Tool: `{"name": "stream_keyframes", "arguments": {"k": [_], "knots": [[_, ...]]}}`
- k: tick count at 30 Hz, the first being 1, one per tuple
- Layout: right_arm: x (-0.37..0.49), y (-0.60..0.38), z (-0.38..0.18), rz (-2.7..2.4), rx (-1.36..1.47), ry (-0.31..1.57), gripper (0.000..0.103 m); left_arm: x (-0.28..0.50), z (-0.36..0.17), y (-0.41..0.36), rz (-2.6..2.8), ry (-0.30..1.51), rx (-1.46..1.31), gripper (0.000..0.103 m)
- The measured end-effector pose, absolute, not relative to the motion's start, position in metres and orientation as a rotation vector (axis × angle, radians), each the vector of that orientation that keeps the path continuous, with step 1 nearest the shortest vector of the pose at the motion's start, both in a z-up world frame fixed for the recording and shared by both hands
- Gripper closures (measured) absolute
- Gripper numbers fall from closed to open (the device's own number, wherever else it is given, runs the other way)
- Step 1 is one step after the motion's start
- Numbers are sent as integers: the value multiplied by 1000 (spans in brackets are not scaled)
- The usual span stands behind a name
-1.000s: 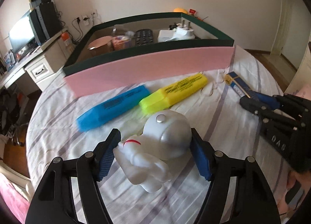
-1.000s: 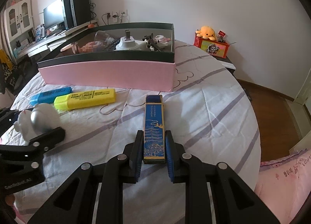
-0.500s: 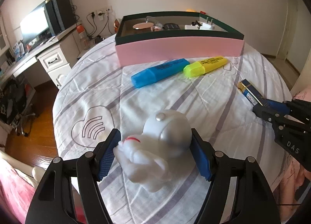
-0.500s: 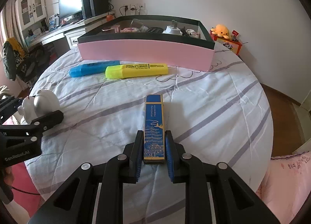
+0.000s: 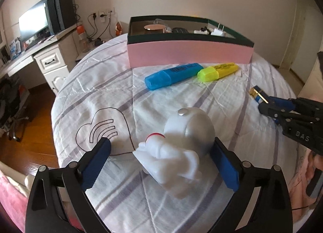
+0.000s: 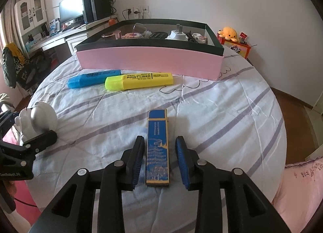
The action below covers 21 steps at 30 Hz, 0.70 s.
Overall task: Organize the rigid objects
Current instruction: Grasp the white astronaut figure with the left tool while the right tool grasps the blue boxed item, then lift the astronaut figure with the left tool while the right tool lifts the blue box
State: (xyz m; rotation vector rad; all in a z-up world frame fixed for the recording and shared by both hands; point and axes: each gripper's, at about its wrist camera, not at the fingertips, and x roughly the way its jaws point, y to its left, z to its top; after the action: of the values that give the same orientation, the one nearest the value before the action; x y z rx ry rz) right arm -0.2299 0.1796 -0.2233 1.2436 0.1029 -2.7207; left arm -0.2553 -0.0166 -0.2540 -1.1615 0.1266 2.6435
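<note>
Left wrist view. Left gripper (image 5: pixel 160 164) jaws are opening; the white and silver plastic astronaut figurine (image 5: pixel 178 148) lies on its side on the white quilt with grey stripes (image 5: pixel 113 83) between the blue pads, and a clear gap shows on the left side. Judgement: figurine set down on the quilt, not in the box. Pink cardboard box with dark green rim (image 5: pixel 187 55) stands at the far side. Inside: a round copper-coloured lid, a dark keypad-like item, a white plug; the rest is too small to tell. Blue highlighter (image 5: pixel 173 78) and yellow highlighter (image 5: pixel 218 71) lie just in front of the box, outside it.

Right wrist view. Right gripper (image 6: pixel 160 160) jaws are opening; the flat blue rectangular case with gold trim (image 6: pixel 157 148) lies on the quilt between them, pads clear on both sides. Judgement: four items are still outside the box, so most sorting remains.
</note>
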Motion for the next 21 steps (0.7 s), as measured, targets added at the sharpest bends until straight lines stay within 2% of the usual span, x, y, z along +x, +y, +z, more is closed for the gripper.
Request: {"name": "stream_keyframes", "arguments": {"k": [5,8,10,12,15,16,17,18,19,21], "knots": [[-234,180,-226,-2716,1229,110,67,-256,-256,-22,2630,115,-1086,6],[-236,180,-227,-2720,1219,99,62,-259,-258,-20,2636,82,-1083,19],[-236,179,-227,-2724,1211,113,60,-260,-258,-16,2642,94,-1079,33],[-236,177,-228,-2730,1203,124,59,-263,-257,-12,2652,104,-1081,42],[-235,178,-229,-2742,1184,113,60,-264,-256,-7,2660,129,-1092,42],[-235,178,-228,-2743,1184,115,60,-264,-256,-5,2662,134,-1093,42],[-234,178,-228,-2744,1184,114,65,-264,-255,-4,2656,129,-1094,42],[-234,178,-227,-2748,1183,113,76,-264,-254,-3,2652,124,-1093,42],[-233,179,-226,-2747,1182,110,81,-264,-253,-4,2652,116,-1091,43],[-233,179,-225,-2743,1188,106,82,-264,-249,-3,2644,105,-1083,49]]}}
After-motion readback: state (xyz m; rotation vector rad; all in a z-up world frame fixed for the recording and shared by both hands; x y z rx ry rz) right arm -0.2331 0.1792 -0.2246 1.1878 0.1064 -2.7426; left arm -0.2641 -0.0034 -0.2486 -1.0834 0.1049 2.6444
